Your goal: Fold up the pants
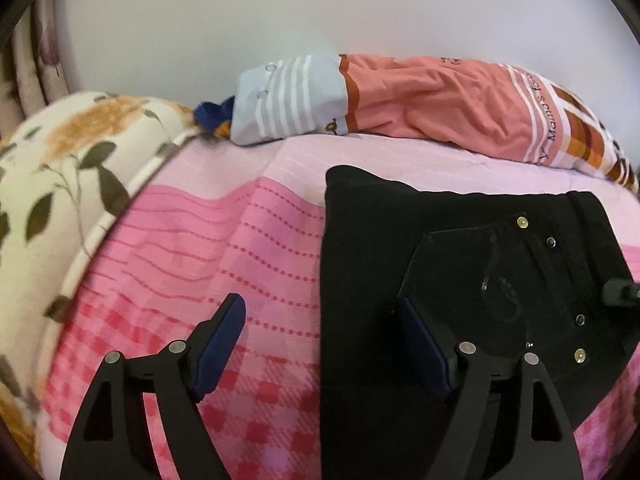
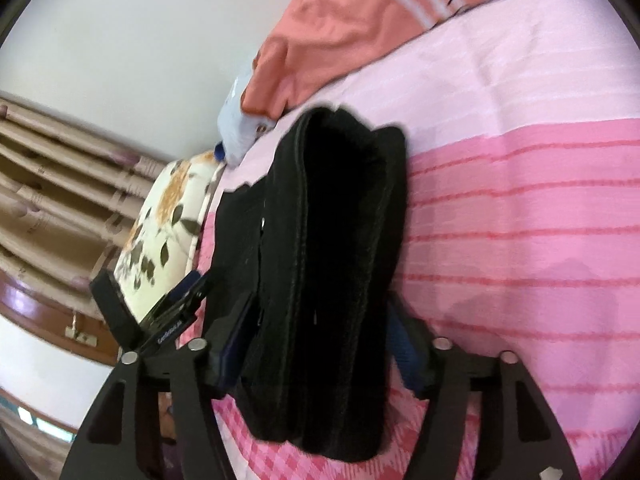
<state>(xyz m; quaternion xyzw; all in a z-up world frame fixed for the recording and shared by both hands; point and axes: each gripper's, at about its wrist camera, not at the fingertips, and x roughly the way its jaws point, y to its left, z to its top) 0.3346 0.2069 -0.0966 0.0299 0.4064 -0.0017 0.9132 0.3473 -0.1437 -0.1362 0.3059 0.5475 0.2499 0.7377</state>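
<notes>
Left gripper point(image 1: 322, 316): jaws wide apart, nothing pinched; blue pads point(image 1: 222, 344) clear of cloth, the one at 3 o'clock hovering over the black pants point(image 1: 460, 240), the one at 9 o'clock over the bedspread point(image 1: 224, 240).

Right gripper point(image 2: 320, 332): jaws spread, straddling the folded pants point(image 2: 332, 280); bundle between the pads, whether the pads touch it cannot be told.

Pants: black, folded into a thick stack, lying flat on the bedspread; in the left wrist view at 3 o'clock from centre, pocket with studs point(image 1: 522, 222) facing up; in the right wrist view dead centre, folded layers seen edge-on, running from 6 toward 12 o'clock.

Bedspread: pink, dotted stripes and checks, pale band toward 12 o'clock.

Floral cushion point(image 1: 60, 184): cream with orange blooms and dark leaves, at 9 o'clock of the pants, well apart from them.

Pillow point(image 1: 440, 104): salmon with a blue-grey striped end, at 12 o'clock, against the white wall point(image 1: 280, 12).

Curtain point(image 2: 60, 184): beige, pleated, at 9 o'clock in the right wrist view.
</notes>
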